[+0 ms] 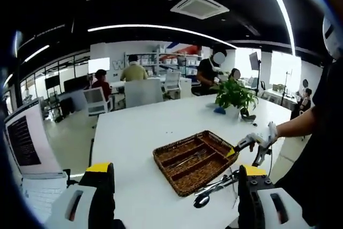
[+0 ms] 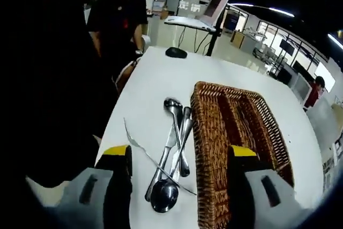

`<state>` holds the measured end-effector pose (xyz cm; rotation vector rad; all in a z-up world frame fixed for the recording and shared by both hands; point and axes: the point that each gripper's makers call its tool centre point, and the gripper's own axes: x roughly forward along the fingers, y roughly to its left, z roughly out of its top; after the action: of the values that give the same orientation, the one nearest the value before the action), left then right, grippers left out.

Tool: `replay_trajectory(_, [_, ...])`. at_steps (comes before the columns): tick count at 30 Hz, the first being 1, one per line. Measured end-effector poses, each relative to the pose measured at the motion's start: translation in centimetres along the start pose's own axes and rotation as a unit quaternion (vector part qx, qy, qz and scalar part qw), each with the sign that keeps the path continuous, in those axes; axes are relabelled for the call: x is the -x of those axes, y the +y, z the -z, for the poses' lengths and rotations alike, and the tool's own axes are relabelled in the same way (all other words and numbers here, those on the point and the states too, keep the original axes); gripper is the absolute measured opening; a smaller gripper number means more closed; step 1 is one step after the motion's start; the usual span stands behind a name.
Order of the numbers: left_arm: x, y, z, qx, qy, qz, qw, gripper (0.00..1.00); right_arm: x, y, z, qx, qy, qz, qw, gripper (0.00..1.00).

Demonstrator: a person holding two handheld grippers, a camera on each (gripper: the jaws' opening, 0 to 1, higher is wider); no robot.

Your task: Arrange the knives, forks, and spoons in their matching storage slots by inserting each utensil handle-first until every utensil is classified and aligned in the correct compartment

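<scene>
From my right gripper [image 2: 179, 178], jaws apart and holding nothing, the utensils [image 2: 174, 151] lie crossed in a pile between the jaws and left of the wicker tray [image 2: 211, 132], so I count only two spoons for sure. My left gripper [image 1: 177, 186] also stands open, the tray ahead of it with some utensils inside that I cannot count. A potted plant [image 1: 234, 96] stands beyond on the white table [image 1: 139, 127].

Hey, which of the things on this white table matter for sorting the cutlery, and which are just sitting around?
For the job:
brown wicker cutlery tray with compartments
loose pile of steel spoons and other cutlery beside it

Just lying about:
green potted plant
black computer mouse
open laptop on a stand
</scene>
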<state>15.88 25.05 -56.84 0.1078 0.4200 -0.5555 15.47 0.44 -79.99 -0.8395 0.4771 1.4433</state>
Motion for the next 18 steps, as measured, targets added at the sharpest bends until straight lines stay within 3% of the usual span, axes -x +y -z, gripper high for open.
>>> replay_trajectory(2, [0.2, 0.2, -0.1, -0.005, -0.002, -0.004, 1.0, 1.0, -0.9, 0.6, 0.3, 0.018, 0.006, -0.012, 0.9998, 0.66])
replay_trajectory(4, [0.4, 0.1, -0.6, -0.002, -0.008, -0.006, 0.9999, 1.0, -1.7, 1.3, 0.5, -0.014, 0.005, -0.033, 0.9994, 0.67])
replay_trajectory(5, [0.5, 0.1, -0.6, -0.002, -0.008, -0.005, 1.0, 1.0, -2.1, 1.6, 0.1, -0.025, -0.011, -0.043, 0.9987, 0.67])
replay_trajectory(7, [0.5, -0.1, -0.6, 0.001, -0.005, -0.006, 1.0, 1.0, -2.8, 1.8, 0.5, -0.025, -0.011, -0.051, 0.9983, 0.65])
replay_trajectory(9, [0.6, -0.1, -0.6, -0.001, -0.006, -0.01, 0.9999, 1.0, -3.2, 2.0, 1.2, -0.011, 0.002, -0.056, 0.9983, 0.61])
replay_trajectory(11, [0.9, -0.2, -0.7, 0.001, -0.009, -0.014, 0.9999, 1.0, -3.5, 2.1, 1.4, 0.006, 0.004, -0.057, 0.9983, 0.51])
replay_trajectory(13, [1.2, -0.2, -0.7, 0.003, -0.011, -0.02, 0.9997, 1.0, -3.6, 2.8, 1.4, 0.053, 0.012, -0.067, 0.9963, 0.42])
replay_trajectory(18, [1.7, 0.1, -0.2, 0.015, -0.012, -0.029, 0.9994, 1.0, -4.3, 3.6, 2.3, 0.06, 0.024, -0.079, 0.9948, 0.35])
